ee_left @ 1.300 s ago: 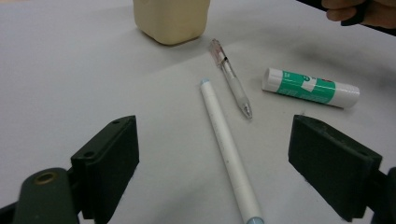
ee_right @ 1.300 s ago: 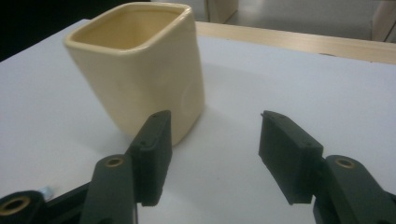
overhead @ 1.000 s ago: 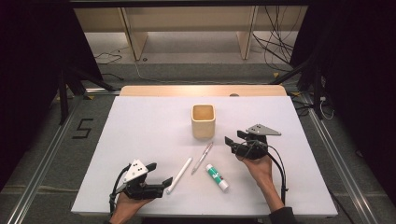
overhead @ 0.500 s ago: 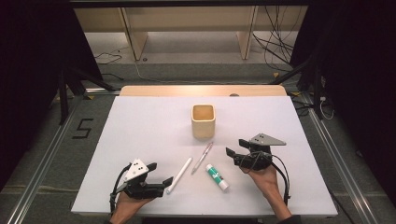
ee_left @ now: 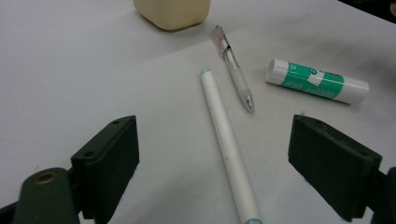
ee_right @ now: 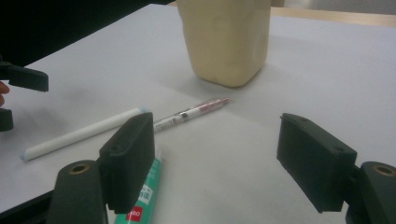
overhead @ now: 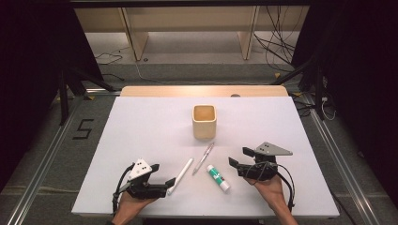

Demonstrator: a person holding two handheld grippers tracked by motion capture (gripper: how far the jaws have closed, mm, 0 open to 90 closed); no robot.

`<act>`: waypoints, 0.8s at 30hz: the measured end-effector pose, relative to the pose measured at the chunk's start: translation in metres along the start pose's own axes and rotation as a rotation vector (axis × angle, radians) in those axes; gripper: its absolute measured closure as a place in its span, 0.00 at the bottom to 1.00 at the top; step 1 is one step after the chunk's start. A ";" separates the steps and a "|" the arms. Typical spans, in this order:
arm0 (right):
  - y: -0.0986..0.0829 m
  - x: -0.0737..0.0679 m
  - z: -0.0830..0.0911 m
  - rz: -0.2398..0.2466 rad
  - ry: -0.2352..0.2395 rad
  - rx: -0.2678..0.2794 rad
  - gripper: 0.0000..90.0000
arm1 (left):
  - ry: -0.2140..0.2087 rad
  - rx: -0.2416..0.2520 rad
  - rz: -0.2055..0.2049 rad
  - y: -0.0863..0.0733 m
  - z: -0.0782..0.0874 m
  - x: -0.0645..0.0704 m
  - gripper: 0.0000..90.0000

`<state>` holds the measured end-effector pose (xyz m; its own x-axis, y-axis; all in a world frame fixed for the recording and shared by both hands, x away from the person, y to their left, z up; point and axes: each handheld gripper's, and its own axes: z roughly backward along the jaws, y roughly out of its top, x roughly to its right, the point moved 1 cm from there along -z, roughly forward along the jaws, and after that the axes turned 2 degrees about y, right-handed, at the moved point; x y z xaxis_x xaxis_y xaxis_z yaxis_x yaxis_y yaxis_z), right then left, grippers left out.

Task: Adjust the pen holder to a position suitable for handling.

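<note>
A cream square cup stands upright mid-table. In front of it lie a clear pen, a white pen and a green-and-white glue stick. My left gripper is open at the front left, its jaws either side of the white pen's near end, holding nothing. To the right of the glue stick my right gripper is open and empty, pointing left toward the cup and pens.
The white tabletop has a wooden strip along its far edge. Beyond the table are wooden furniture legs and cables on the floor. A "5" mark lies on the floor at left.
My right gripper has drawn back toward the table's front edge and lowered slightly. The left gripper and the objects have stayed put.
</note>
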<state>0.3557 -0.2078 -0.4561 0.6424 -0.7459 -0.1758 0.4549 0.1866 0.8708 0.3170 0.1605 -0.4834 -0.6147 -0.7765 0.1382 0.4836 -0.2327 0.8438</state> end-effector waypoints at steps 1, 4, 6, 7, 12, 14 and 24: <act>-0.001 0.000 0.001 0.002 -0.002 0.001 0.31 | -0.003 -0.002 0.002 0.000 -0.001 0.001 0.18; -0.003 -0.001 0.004 -0.001 0.000 -0.003 0.30 | -0.002 -0.011 -0.004 0.000 -0.001 0.002 0.18; -0.005 -0.001 0.006 -0.001 0.003 -0.003 0.30 | -0.007 -0.015 -0.002 0.000 -0.002 0.003 0.18; -0.007 -0.001 0.007 -0.001 0.004 -0.004 0.30 | -0.009 -0.023 -0.003 0.000 -0.002 0.004 0.18; -0.012 -0.001 0.011 -0.010 0.004 -0.005 0.30 | -0.011 -0.038 -0.008 0.001 -0.004 0.006 0.18; -0.013 -0.001 0.012 -0.005 0.002 -0.009 0.29 | -0.011 -0.046 -0.011 0.001 -0.005 0.007 0.18; -0.019 -0.005 0.018 0.001 -0.011 -0.015 0.29 | -0.009 -0.077 -0.024 0.002 -0.010 0.012 0.19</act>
<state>0.3328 -0.2193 -0.4632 0.6363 -0.7525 -0.1697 0.4635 0.1971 0.8639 0.3170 0.1447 -0.4849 -0.6320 -0.7651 0.1235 0.5151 -0.2956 0.8046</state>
